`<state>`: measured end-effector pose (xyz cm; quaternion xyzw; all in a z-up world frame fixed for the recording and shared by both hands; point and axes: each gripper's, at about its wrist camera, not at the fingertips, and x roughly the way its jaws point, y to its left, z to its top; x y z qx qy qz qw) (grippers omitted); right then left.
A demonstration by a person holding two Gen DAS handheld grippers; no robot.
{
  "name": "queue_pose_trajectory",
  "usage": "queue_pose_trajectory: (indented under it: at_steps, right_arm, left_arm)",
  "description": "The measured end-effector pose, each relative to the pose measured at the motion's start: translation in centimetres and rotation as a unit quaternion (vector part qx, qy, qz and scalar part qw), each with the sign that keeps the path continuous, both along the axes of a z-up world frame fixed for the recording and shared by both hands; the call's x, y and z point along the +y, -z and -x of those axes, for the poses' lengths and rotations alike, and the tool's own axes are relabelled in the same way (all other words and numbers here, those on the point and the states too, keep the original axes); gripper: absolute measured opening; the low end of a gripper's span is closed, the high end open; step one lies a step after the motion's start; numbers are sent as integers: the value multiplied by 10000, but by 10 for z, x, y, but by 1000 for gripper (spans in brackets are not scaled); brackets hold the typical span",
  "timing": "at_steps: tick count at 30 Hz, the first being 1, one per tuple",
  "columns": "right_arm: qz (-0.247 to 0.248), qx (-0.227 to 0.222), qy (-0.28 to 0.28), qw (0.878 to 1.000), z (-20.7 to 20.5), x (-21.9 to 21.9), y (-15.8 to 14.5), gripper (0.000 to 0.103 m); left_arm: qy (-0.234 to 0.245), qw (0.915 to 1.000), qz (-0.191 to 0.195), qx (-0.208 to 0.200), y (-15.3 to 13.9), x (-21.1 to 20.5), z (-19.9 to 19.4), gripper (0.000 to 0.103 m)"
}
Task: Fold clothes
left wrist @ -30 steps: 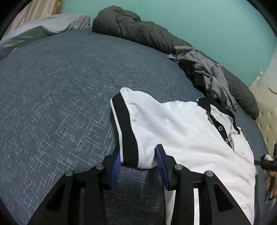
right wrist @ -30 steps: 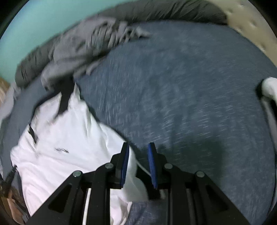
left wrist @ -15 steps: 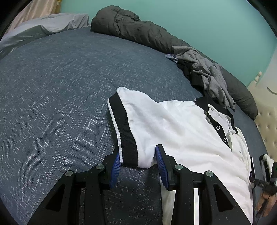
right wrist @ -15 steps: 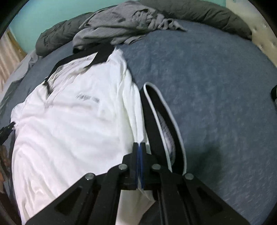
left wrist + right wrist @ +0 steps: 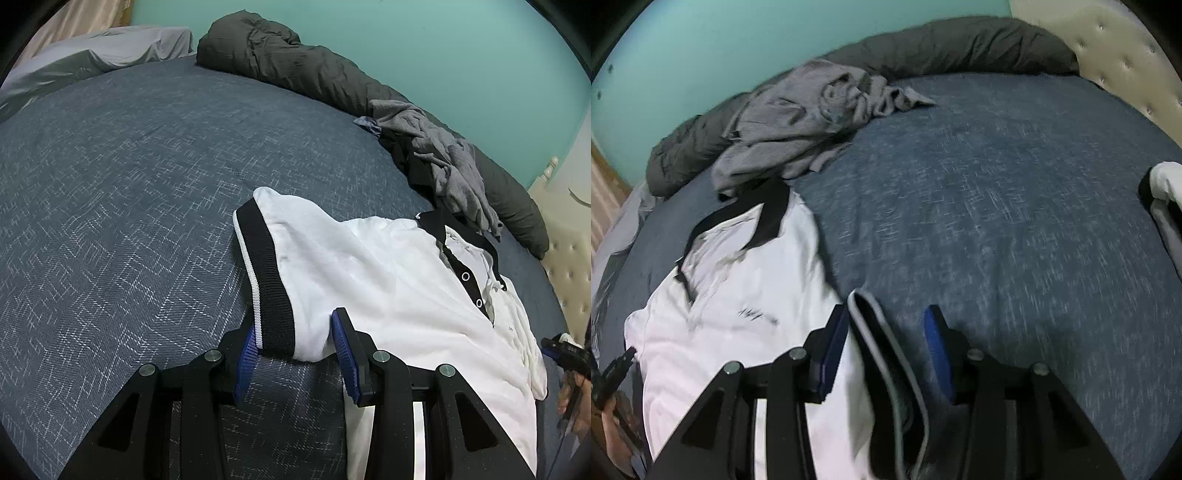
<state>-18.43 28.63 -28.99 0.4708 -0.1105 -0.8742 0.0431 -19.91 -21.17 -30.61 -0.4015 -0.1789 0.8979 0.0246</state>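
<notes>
Two sleeves, two grippers: left gripper sits clamped on the white polo shirt's black cuff. Right gripper's jaws just opened, other cuff loose between them. Light, floppy cotton, so I'd grab the ribbed cuffs.

A white polo shirt with black collar, black button placket and black-banded sleeve cuffs lies spread, front up and loosely rumpled, on the blue-grey bed. Its collar points toward a crumpled grey garment heaped just beyond it, against a dark rolled duvet.
</notes>
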Motion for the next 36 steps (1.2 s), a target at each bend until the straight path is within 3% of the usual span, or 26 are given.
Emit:
queue_pose_trajectory:
  at_steps: [6,15,24,31,35,36]
  right_arm:
    - [199,-332,-30,9992,23,6,18,43]
    - [509,-217,-191,9983,22,-4,20,43]
    - [349,-298,-301,9985,24,-15,27,43]
    - [731,-237,147,9969,25,3,29,43]
    - [708,-376,-66,9968,28,-4,33,31]
    - [725,-401,-102,9965,27,-5,34,24]
  left_arm:
    - [-12,10000,-8,3,0,-2,0,42]
    - [-14,10000,-41,-4,0,-2,1,42]
    - [-32,10000,-84,-6,0,-3,1,42]
    - [-49,9999,-98,-7,-1,-5,1,42]
    - [-58,9999,-95,-6,-1,-5,1,42]
    - [-59,9999,-95,-7,-1,-5,0,42]
